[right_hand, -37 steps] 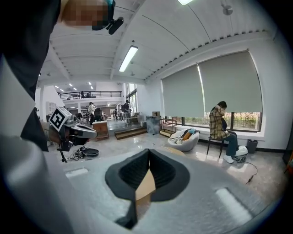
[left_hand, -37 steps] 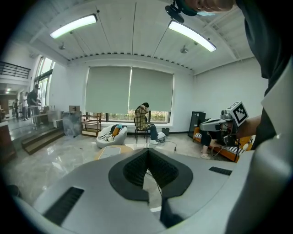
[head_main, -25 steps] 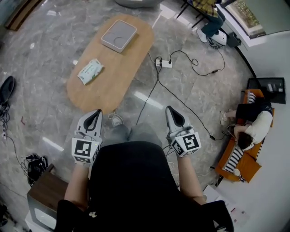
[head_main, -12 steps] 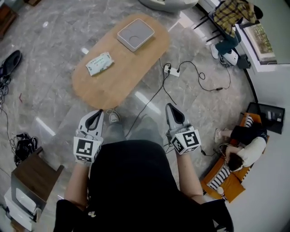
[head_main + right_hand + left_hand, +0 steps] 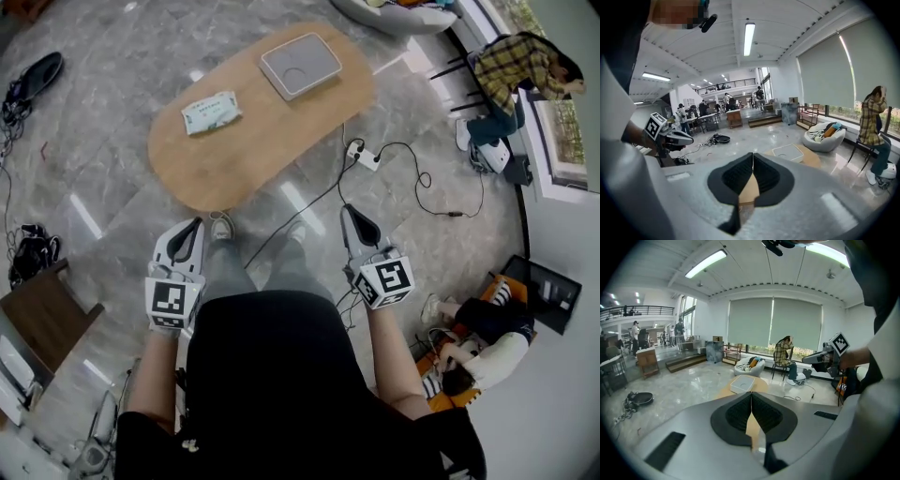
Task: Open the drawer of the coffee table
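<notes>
While both pairs of jaws are pressed together on nothing, I hold the left gripper (image 5: 194, 228) and right gripper (image 5: 351, 216) side by side, well apart from the oval wooden coffee table (image 5: 246, 161). It carries a wipes pack (image 5: 212, 112) and a white tray (image 5: 300, 66). I cannot see a drawer.

No legible text, brand, number or sign appears in any view. The pack (image 5: 212, 112) on the coffee table (image 5: 225, 173) carries print too small to read. The cubes on the left gripper (image 5: 194, 225) and right gripper (image 5: 350, 210) bear only black-and-white square marker patterns.
</notes>
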The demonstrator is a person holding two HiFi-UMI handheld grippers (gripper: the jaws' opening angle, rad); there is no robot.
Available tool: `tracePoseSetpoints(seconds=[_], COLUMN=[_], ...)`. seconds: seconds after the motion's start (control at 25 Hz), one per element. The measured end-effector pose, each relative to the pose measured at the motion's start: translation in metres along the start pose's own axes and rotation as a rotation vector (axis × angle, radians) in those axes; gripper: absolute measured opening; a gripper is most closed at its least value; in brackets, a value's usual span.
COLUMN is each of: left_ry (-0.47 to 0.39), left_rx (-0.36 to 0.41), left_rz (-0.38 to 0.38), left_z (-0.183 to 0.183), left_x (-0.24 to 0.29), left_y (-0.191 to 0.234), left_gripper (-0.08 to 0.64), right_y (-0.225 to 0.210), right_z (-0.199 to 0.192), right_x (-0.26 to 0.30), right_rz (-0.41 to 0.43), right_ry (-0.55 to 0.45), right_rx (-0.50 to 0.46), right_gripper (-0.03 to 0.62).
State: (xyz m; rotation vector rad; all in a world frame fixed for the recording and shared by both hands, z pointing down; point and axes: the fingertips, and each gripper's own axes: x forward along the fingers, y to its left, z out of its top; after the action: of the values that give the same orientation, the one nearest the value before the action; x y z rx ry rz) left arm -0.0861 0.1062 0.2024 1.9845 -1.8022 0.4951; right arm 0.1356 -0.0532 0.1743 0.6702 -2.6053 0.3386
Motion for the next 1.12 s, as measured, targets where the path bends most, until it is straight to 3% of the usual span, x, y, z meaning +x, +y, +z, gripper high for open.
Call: tracePoseSetpoints(seconds=[0.4, 0.92, 1.0, 1.12], left_ry=[0.068, 0.203, 0.232, 0.263], left_rx=[-0.08, -0.178, -0.188, -0.189], left_rz=[0.098, 0.193, 0.194, 0.194], left_z=[-0.04, -0.133, -0.151, -0.172], left_x=[0.039, 0.075, 0.079, 0.091], left_y=[-0.045, -0.067, -0.069, -0.071], left_gripper=[0.015, 0.015, 0.015, 0.016], right_y=[-0.038, -0.067, -0.071, -0.081], right_z=[-0.051, -0.14, -0.154, -0.174], right_x=[0.031, 0.078, 0.089, 0.108], right_rz=[0.132, 0.246, 0.25, 0.249], right_ry=[0.085, 0.19, 0.205, 0.223], right_rx=[-0.052, -0.068, -0.068, -0.071], right_gripper=[0.0, 0.002, 0.048, 0.054])
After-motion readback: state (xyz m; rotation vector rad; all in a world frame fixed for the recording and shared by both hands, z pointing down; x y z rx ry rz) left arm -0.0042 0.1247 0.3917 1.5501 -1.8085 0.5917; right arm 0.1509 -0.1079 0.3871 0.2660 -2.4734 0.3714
